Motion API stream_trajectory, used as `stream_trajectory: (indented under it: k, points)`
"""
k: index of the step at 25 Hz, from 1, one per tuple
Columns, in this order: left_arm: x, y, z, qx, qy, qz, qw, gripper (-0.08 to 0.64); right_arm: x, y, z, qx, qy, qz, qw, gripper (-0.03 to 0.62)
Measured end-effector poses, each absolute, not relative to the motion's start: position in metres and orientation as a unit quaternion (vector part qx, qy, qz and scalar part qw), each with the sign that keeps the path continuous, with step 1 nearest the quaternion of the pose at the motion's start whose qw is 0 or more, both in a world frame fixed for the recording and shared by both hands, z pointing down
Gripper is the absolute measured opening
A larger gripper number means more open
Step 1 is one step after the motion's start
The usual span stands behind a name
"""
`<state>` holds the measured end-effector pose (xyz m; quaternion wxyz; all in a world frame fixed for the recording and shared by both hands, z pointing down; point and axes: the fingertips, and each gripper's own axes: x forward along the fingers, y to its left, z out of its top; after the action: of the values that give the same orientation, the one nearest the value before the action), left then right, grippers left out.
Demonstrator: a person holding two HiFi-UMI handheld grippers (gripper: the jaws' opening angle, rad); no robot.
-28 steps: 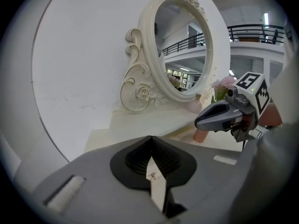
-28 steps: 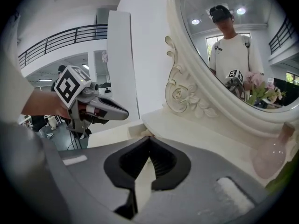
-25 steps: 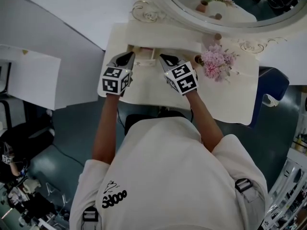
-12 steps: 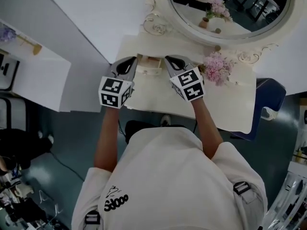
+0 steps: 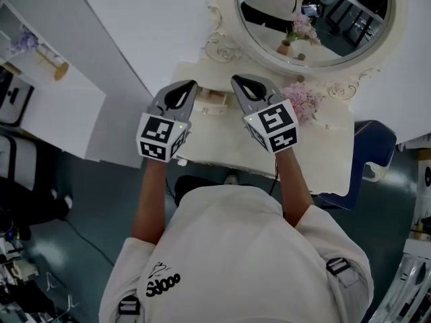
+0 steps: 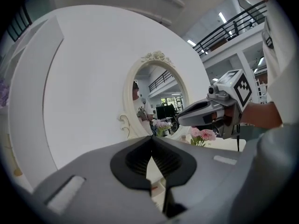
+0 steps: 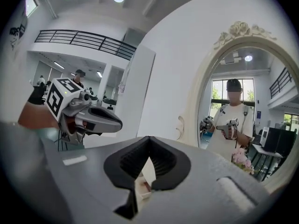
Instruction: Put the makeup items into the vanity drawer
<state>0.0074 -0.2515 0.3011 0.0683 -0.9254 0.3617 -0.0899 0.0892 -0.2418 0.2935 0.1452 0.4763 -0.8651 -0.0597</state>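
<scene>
Both grippers hang side by side above the cream vanity table (image 5: pixel 323 155). My left gripper (image 5: pixel 190 85) is shut, its tips meeting with nothing between them (image 6: pixel 152 138). On the other side my right gripper (image 5: pixel 236 80) is shut and empty too (image 7: pixel 148 138). Below and between them stands a small open drawer (image 5: pixel 212 100) with a pinkish inside, glimpsed through the right jaws (image 7: pixel 142 188). I cannot make out any single makeup item. Each gripper shows in the other's view: the right gripper (image 6: pixel 181 120), the left gripper (image 7: pixel 119 123).
An oval mirror (image 5: pixel 316 19) in an ornate cream frame rises behind the table. Pink flowers (image 5: pixel 301 103) stand at the table's right rear. A blue chair (image 5: pixel 374 147) sits to the right, and a white shelf unit (image 5: pixel 47 106) to the left.
Both grippers have lifted away from the tabletop and look larger in the head view, which has tilted up to take in more of the mirror. Both stay shut.
</scene>
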Motion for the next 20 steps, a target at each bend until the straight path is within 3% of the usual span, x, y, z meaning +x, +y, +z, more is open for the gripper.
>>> stream_trajectory:
  k: [20]
  points:
    - [0.024, -0.241, 0.267, -0.928, 0.351, -0.067, 0.102, 0.017, 0.102, -0.238, 0.257, 0.483, -0.865, -0.086, 0.109, 0.002]
